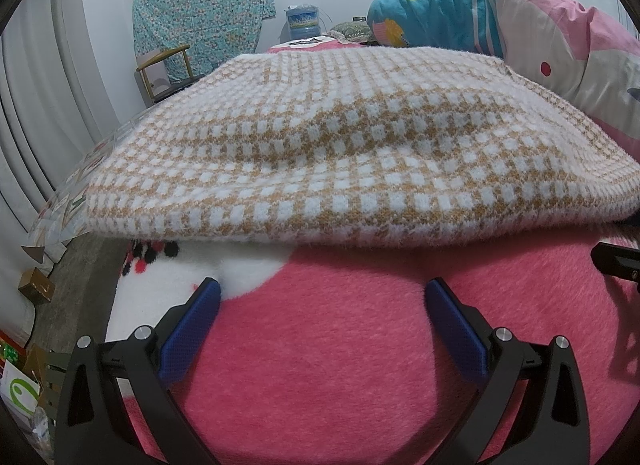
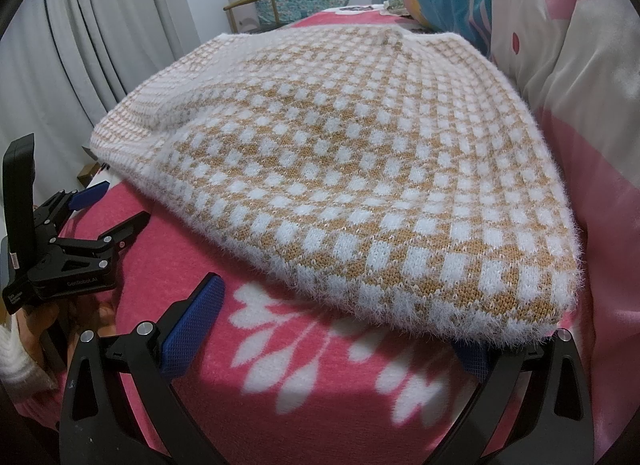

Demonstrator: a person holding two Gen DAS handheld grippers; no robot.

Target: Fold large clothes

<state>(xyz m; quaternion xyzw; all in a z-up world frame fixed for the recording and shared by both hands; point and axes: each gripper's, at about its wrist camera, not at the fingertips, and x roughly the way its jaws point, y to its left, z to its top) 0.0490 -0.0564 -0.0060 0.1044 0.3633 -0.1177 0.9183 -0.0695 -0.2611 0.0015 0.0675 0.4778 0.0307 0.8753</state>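
Both grippers stand empty with jaws apart: the left gripper (image 1: pixel 322 297) just short of the checked sweater (image 1: pixel 340 149), the right gripper (image 2: pixel 340 317) with one finger under its near hem. The sweater lies on the pink blanket (image 2: pixel 304 381) ahead, seemingly folded; next likely another fold or a smoothing. The left gripper's body reads "GenRobot.AI".

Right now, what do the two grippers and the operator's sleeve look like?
Both grippers, left gripper and right gripper, have black plastic arms with silver pivot bolts and blue textured pads. Seen from the right wrist, the left unit's black body carries white "GenRobot.AI" lettering and a tall black handle. The sleeve is fuzzy, white knit.
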